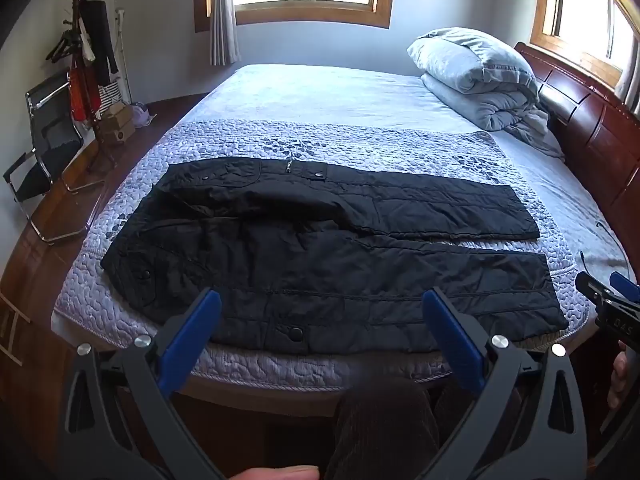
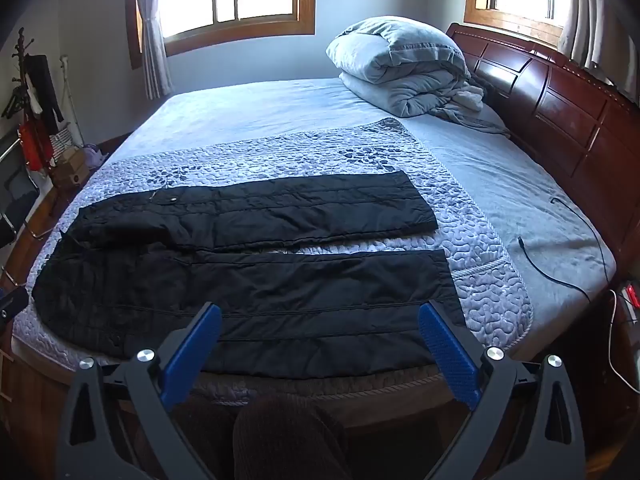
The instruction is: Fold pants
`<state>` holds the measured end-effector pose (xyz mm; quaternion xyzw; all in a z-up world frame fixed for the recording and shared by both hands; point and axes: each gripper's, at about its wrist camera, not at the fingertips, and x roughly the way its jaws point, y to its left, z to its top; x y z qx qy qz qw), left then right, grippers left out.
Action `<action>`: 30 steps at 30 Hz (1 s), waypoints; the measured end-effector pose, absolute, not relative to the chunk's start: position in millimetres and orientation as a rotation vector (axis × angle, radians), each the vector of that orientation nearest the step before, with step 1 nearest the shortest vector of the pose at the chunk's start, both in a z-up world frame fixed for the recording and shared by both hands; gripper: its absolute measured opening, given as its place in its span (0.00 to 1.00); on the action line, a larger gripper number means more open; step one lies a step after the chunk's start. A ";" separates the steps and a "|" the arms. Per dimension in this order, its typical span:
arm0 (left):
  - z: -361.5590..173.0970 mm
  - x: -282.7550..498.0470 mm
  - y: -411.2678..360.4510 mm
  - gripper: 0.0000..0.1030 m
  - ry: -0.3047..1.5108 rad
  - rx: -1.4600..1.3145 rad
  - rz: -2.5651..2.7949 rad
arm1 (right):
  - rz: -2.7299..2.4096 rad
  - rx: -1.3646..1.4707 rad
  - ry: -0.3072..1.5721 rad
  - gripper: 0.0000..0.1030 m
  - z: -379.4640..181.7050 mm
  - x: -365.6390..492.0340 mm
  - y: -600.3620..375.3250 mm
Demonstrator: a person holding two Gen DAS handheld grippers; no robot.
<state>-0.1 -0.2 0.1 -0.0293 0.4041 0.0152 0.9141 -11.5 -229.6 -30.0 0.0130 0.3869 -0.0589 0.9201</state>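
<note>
Both hand-held grippers hover spread and empty at the near edge of the bed: the left hand-held gripper and the right hand-held gripper. Just ahead of them the black pants lie flat on the quilted cover, legs slightly apart. The fabric looks padded, soft and probably slick, so firm pinches at the waistband and hem seem wisest.

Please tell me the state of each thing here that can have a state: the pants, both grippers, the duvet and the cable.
black pants: unfolded, flat on the quilted cover, legs apart.
left gripper: open, holding nothing.
right gripper: open, holding nothing.
grey duvet: folded in a pile near the headboard.
black cable: loose on the bed sheet.
</note>
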 end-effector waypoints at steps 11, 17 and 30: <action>2.9 2.7 1.5 0.98 0.830 -0.053 0.025 | -0.119 0.040 0.794 0.97 -31.8 -10.0 -232.3; 2.2 6.4 0.4 0.98 0.828 -0.043 0.019 | -0.124 0.046 0.796 0.97 -34.9 -7.0 -234.1; 1.9 6.8 -0.3 0.98 0.826 -0.038 0.018 | -0.129 0.047 0.793 0.97 -35.0 -7.1 -234.7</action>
